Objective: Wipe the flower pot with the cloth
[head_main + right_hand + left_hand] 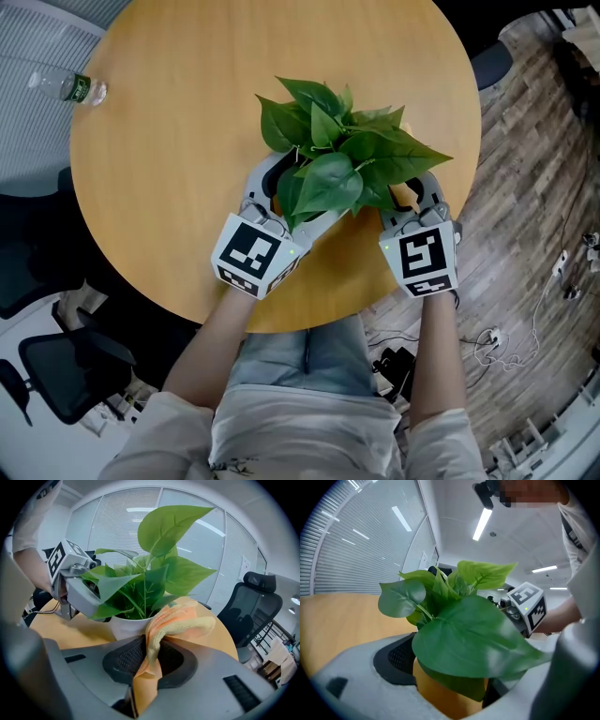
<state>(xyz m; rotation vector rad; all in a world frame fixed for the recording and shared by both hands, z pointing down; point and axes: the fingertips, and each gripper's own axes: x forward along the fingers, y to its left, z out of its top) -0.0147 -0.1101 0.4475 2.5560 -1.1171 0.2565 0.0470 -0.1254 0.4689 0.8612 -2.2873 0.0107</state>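
**Gripping a potted plant from the left, with a cloth held at its right**

A person works at a round pale wooden desk (pixel 169 169), with a two-jaw gripper in each hand. A white flower pot (pixel 123 626) stands close to the desk's near edge, between the two grippers. From above it is almost hidden by its broad green leaves (pixel 337 155).

The left gripper (pixel 295 197) reaches in from the pot's left. Its jaws stand wide. In the left gripper view the pot's rounded wall, tinted orange there, fills the gap from pad to pad beneath a large leaf.

The right gripper (pixel 146 665) is at the pot's right. Its jaws are narrow, pinched on an orange-yellow terry cloth (pixel 180 620). The cloth's free end bunches up above the jaws and lies against the pot's wall, just under the rim.

Each gripper carries a cube with black-and-white square markers, turned upward.

A clear plastic bottle with a green label (pixel 70 87) lies on its side at the desk's far left edge, well apart from the pot. Whether it rests on the desk cannot be told. A black office chair (pixel 255 602) stands beyond the desk.
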